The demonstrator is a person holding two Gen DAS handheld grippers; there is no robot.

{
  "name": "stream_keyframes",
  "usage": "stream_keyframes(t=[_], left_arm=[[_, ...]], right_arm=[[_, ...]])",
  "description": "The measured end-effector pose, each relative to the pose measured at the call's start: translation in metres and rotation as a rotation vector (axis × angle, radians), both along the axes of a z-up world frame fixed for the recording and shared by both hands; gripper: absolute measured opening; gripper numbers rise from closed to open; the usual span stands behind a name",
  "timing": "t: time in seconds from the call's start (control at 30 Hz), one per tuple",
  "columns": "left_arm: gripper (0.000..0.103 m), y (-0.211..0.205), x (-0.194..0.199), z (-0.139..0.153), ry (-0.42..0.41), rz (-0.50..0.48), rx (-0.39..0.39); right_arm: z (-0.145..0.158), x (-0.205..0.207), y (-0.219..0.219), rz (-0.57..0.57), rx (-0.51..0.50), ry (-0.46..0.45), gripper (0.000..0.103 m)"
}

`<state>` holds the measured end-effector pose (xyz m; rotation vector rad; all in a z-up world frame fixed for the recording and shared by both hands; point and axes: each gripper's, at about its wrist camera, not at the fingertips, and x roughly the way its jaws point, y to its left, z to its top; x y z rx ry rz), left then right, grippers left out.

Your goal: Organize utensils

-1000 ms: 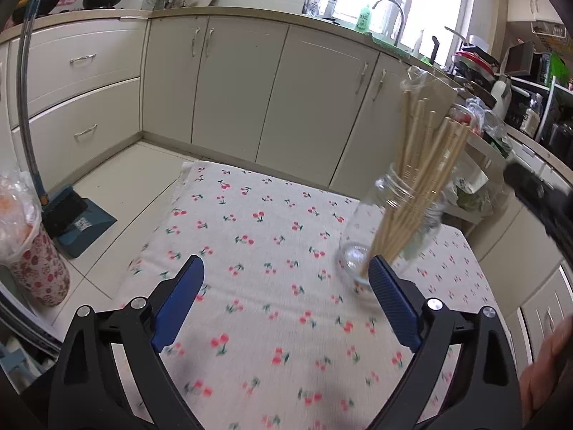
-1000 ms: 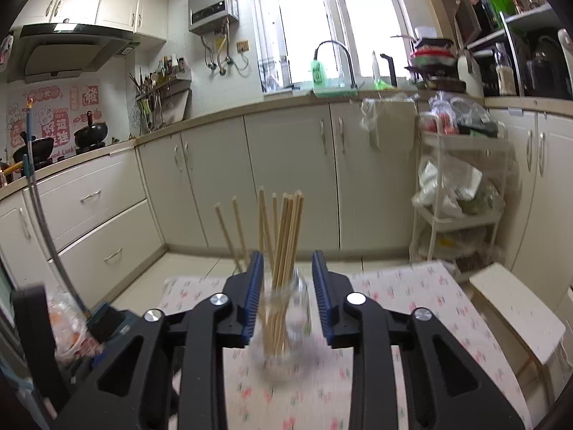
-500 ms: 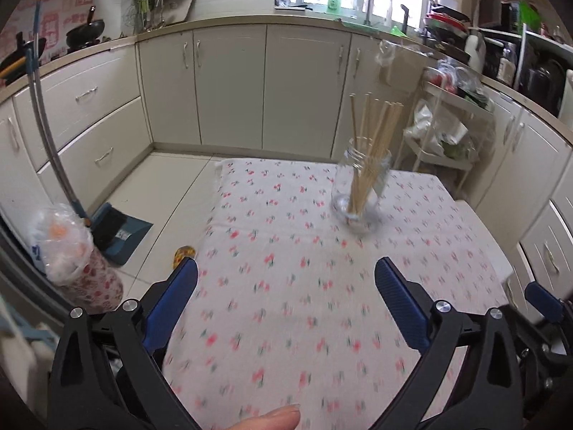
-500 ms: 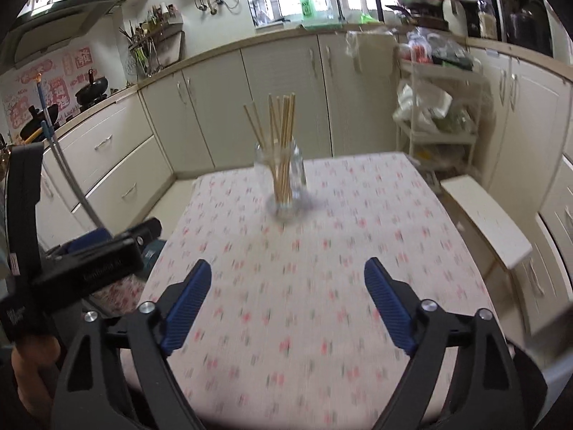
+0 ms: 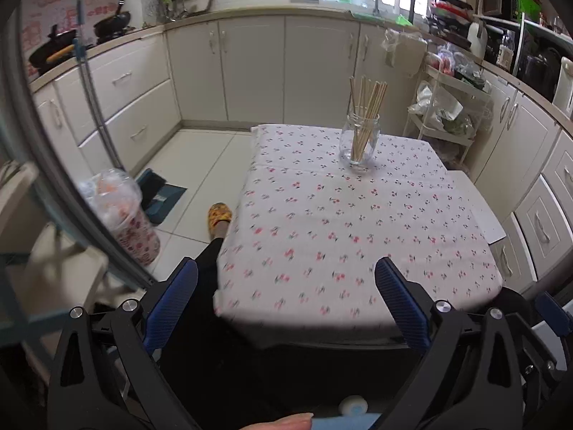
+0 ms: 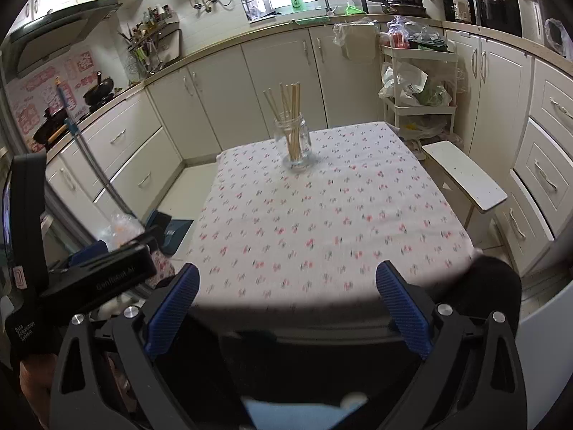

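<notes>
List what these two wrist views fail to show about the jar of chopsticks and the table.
- chopsticks: exact count, both views; too thin and bunched inside the glass jar.
- table near edge: both views; cut off by dark vignette and gripper bodies.
- Table legs: both views; hidden beneath the tablecloth.
- Cloth print near the right gripper: right wrist view; blurred.

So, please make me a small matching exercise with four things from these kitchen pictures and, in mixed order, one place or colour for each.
Things:
1. chopsticks
2. glass jar
3. slipper
4. white stool

Places or colours:
a. on the floor, yellow, left of the table
b. standing upright inside the jar
c. beside the right edge of the table
d. on the flowered tablecloth, towards the far side

Pairs: 1-b, 2-d, 3-a, 4-c
</notes>
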<state>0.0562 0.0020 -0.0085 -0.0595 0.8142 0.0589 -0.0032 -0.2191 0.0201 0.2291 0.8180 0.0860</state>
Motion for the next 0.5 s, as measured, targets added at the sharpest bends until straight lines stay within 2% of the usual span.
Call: stream_keyframes(t=[0.2, 0.33, 0.5], left_arm=[[0.095, 0.012, -0.052, 0.02, -0.039, 0.021, -0.039], [0.095, 0.007, -0.074, 0.034, -0.066, -0.006, 0.003], [0.095, 0.001, -0.075, 0.045, -0.067, -0.039, 0.026]], right_arm=[[0.01, -0.03, 0.0, 0.0, 0.004, -0.014, 0.095], [0.017, -0.041, 0.001, 0.009, -0.004, -0.04, 0.096], [0.022, -0.045, -0.003, 0.001, 0.002, -0.049, 0.096]])
